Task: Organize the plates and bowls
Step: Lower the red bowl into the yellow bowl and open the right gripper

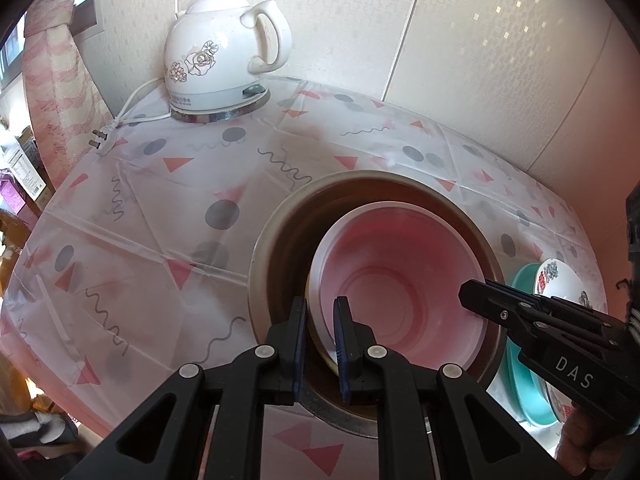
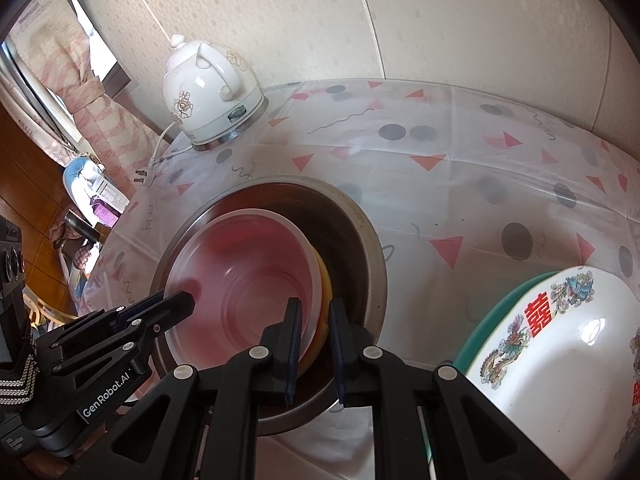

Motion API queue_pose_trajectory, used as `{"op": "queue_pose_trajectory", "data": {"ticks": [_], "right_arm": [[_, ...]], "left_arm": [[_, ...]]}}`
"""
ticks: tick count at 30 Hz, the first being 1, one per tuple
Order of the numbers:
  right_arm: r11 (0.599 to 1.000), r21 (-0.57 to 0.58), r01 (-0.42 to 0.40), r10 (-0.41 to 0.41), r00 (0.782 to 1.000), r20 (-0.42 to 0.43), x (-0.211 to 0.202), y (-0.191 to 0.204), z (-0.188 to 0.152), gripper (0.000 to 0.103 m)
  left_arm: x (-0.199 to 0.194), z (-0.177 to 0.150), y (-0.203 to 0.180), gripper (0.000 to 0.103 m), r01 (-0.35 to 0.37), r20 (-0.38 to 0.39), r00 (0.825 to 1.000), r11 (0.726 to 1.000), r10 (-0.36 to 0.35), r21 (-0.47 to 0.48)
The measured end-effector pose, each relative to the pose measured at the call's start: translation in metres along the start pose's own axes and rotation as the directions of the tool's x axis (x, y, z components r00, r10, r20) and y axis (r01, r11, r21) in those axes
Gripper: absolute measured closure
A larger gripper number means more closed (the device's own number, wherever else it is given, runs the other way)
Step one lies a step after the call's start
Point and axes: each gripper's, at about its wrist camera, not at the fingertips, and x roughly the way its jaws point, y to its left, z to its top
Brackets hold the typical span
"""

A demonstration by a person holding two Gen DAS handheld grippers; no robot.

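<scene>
Inside the big metal bowl point(image 1: 276, 240), both claws pinch the pink plastic bowl point(image 1: 400, 268); next, let go gently.

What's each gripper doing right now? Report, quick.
Left gripper: closed on the pink bowl rim.
Right gripper: closed on the same bowl's rim.

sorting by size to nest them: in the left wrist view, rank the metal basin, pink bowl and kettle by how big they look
1. metal basin
2. pink bowl
3. white kettle, though it stands farther from the camera, so its true size is unsure
</scene>
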Motion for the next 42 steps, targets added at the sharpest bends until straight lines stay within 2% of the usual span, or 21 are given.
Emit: {"op": "queue_pose_trajectory", "data": {"ticks": [9, 19, 24, 28, 32, 34, 37, 42], "right_arm": [[0.997, 0.060, -0.054, 0.054, 0.999, 0.005, -0.006, -0.009, -0.002, 0.085], [0.995, 0.086, -0.046, 0.042, 0.998, 0.049, -0.022, -0.016, -0.003, 0.080], [0.992, 0.111, -0.065, 0.058, 0.997, 0.059, -0.029, -0.024, -0.006, 0.080], [0.995, 0.077, -0.070, 0.066, 0.996, 0.057, -0.030, -0.016, -0.004, 0.080], [0.998, 0.026, -0.049, 0.049, 0.999, 0.015, -0.016, -0.004, -0.001, 0.080], [0.999, 0.003, -0.033, 0.033, 0.999, 0.000, -0.008, 0.000, 0.000, 0.089], [0.999, -0.033, 0.014, -0.014, 1.000, 0.003, 0.001, 0.004, 0.003, 0.095], [0.998, -0.050, 0.045, -0.043, 0.999, 0.027, 0.004, 0.004, 0.009, 0.095]], "left_arm": [[0.001, -0.001, 0.003, 0.089, 0.004, -0.001, 1.000, 1.000, -0.004, -0.012], [-0.007, -0.002, 0.005, 0.088, 0.000, 0.030, 1.000, 1.000, 0.000, -0.020], [-0.007, -0.001, 0.000, 0.088, -0.003, 0.034, 0.999, 1.000, 0.003, 0.016], [-0.002, 0.000, -0.002, 0.088, -0.022, 0.025, 0.999, 0.999, 0.022, 0.033], [0.003, 0.002, -0.004, 0.089, -0.035, 0.023, 0.999, 0.998, 0.034, 0.045], [0.005, 0.004, -0.004, 0.089, -0.035, 0.022, 0.999, 0.998, 0.034, 0.045], [0.010, 0.007, -0.004, 0.089, -0.050, 0.020, 0.999, 0.998, 0.049, 0.049], [0.015, 0.010, -0.007, 0.088, -0.073, 0.039, 0.997, 0.995, 0.070, 0.067]]}}
